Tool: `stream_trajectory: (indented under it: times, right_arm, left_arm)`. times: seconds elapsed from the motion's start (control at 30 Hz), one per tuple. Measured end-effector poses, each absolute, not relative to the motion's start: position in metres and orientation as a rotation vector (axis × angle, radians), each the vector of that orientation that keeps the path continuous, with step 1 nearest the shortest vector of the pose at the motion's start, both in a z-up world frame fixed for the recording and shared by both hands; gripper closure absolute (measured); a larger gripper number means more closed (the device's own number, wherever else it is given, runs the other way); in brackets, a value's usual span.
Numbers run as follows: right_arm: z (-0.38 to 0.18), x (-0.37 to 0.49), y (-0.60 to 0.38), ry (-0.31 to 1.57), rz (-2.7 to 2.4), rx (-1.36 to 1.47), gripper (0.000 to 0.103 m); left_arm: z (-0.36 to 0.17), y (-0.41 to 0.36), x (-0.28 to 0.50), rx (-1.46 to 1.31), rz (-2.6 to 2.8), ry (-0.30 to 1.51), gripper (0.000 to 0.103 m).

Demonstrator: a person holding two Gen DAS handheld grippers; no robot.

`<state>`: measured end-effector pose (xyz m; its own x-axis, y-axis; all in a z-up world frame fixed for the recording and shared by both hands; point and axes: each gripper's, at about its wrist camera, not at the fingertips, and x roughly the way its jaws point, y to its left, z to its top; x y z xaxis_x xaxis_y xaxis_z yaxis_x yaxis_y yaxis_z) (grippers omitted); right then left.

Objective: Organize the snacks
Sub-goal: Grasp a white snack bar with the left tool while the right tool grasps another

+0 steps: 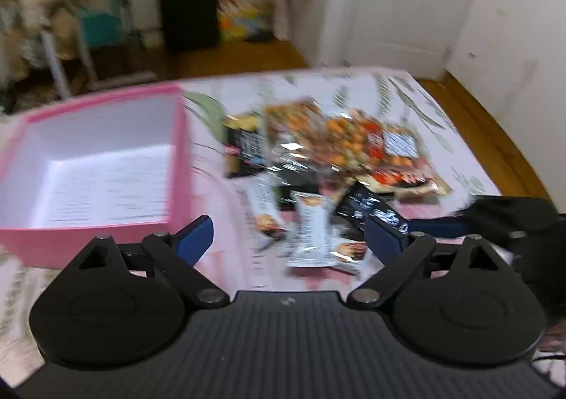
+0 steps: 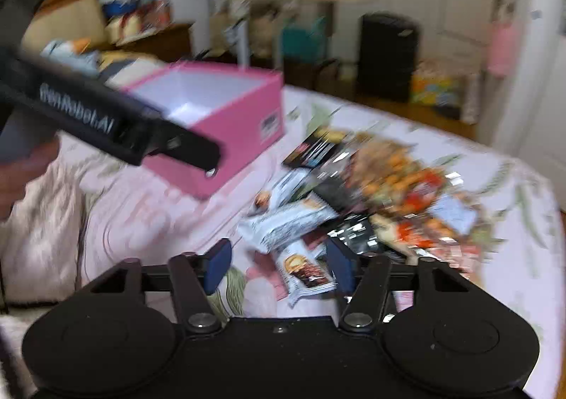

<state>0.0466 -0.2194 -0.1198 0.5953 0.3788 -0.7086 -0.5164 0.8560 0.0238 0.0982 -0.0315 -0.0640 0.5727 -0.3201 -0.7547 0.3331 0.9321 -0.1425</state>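
Observation:
A pile of snack packets lies on a bed with a floral sheet; it also shows in the right wrist view. An open pink box with a white inside stands left of the pile, empty, and shows in the right wrist view. My left gripper is open above the near packets, with a silver packet between its fingers, untouched. My right gripper is open over a small silver packet. The left gripper's body crosses the right wrist view in front of the box. Both views are blurred.
The floral sheet ends at a wooden floor on the right. A black case, a rack and a white door stand behind. A pink pillow lies at the left.

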Motion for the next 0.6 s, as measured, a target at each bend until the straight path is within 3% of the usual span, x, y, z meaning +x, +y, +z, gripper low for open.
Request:
stream_trajectory:
  times: [0.2,0.27,0.3,0.5,0.6]
  right_arm:
    - [-0.16,0.077,-0.207,0.816,0.644,-0.274,0.046]
    - [-0.17,0.086,-0.204,0.842,0.652,-0.306,0.055]
    - [-0.175,0.09,-0.203,0.863,0.652,-0.31,0.063]
    - [-0.194,0.1,-0.199,0.897,0.665,-0.347,0.06]
    - [-0.195,0.096,-0.195,0.889,0.642,-0.357,0.061]
  left_arm:
    - [-0.117,-0.057,0.144,0.001,-0.487,1.027,0.042]
    - [-0.134,-0.066,0.156,0.012,-0.522,1.088,0.053]
    - [-0.142,-0.07,0.16,0.015,-0.522,1.116,0.053]
    - [-0.172,-0.072,0.172,-0.021,-0.481,1.195,0.062]
    - [-0.171,-0.065,0.171,-0.035,-0.476,1.188,0.071]
